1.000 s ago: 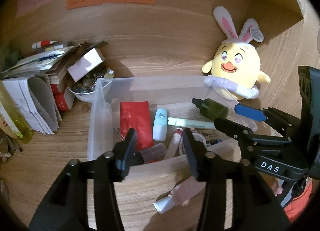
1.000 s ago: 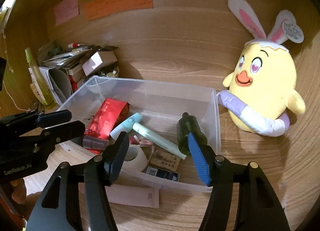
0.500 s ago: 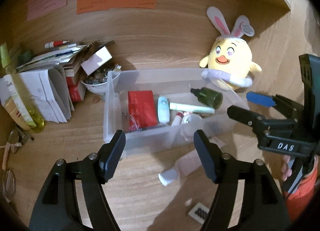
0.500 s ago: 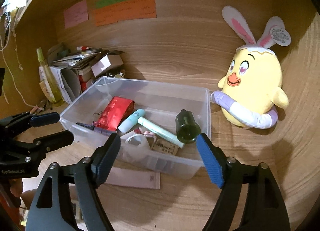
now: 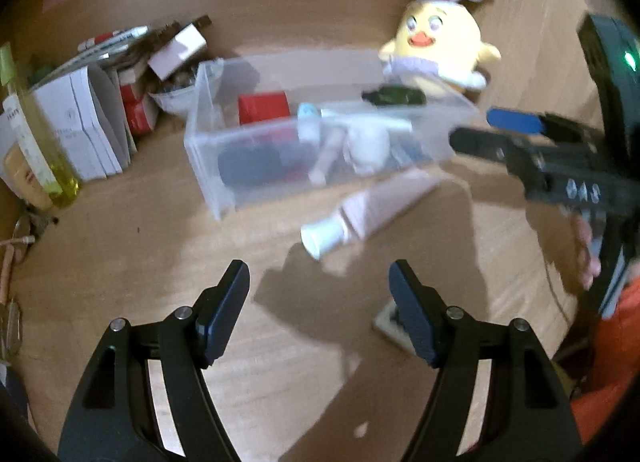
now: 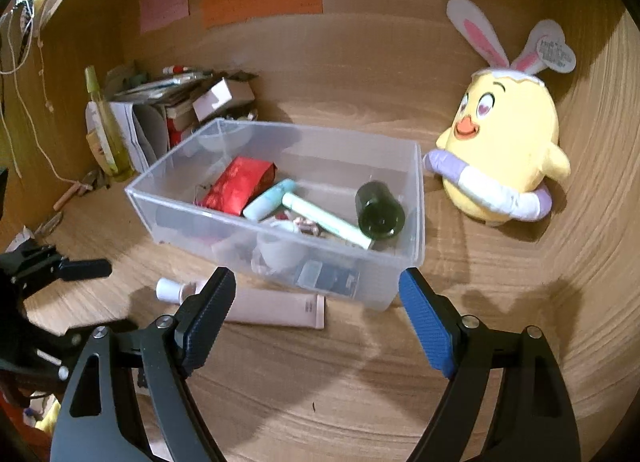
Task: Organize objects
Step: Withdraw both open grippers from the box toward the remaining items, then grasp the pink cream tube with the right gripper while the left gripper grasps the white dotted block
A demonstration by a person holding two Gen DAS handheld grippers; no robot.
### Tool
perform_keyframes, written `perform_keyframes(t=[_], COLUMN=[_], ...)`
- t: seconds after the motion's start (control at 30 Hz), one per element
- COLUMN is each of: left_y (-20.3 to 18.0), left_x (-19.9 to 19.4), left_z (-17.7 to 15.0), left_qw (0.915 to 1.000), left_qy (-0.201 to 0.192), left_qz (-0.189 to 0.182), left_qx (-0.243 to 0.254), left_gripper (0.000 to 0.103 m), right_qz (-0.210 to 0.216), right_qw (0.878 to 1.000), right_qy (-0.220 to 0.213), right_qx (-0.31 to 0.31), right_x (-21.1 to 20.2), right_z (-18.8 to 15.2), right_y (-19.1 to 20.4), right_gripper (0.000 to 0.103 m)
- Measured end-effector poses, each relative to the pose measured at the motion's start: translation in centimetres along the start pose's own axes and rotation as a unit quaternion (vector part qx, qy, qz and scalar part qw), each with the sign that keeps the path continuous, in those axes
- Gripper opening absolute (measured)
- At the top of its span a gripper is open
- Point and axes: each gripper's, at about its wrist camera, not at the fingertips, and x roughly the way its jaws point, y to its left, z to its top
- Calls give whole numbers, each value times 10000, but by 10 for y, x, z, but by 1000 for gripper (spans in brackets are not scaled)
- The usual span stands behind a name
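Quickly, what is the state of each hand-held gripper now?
Left hand-held gripper: open, holding nothing.
Right hand-held gripper: open, holding nothing.

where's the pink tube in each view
Left wrist view: the pink tube lies centre-right on the desk, just in front of the clear bin, white cap lower left.
Right wrist view: the tube lies lower centre, partly behind the left finger.
Shared landmark: the yellow bunny-eared plush.

Clear plastic bin (image 6: 280, 230) on the wooden desk, holding a red pouch (image 6: 236, 190), a dark green bottle (image 6: 380, 210) on its side, a pale mint tube (image 6: 324, 220) and small clutter. Pink tube (image 6: 276, 308), white-capped, lying flat just outside the near wall.
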Motion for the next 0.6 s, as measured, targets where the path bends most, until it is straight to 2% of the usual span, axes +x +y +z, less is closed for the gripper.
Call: perform_keyframes(t=[0.2, 0.4, 0.57, 0.6], left_y=[-3, -14, -22, -23], left_x=[3, 2, 10, 11], left_z=[-25, -29, -28, -28], left_qw=[9994, 9986, 9987, 9985], left_qy=[295, 276, 298, 296], left_qz=[-159, -440, -418, -457], left_qx=[-74, -29, 74, 86], left_gripper=[73, 73, 73, 68], right_qz=[130, 259, 479, 565], right_qw=[9998, 9993, 9975, 9964], right_qy=[152, 257, 445, 524], right_qx=[99, 33, -264, -348], right_x=[6, 11, 20, 24], right_z=[-3, -2, -5, -6], right_y=[-1, 7, 21, 25], right_gripper=[82, 82, 82, 82])
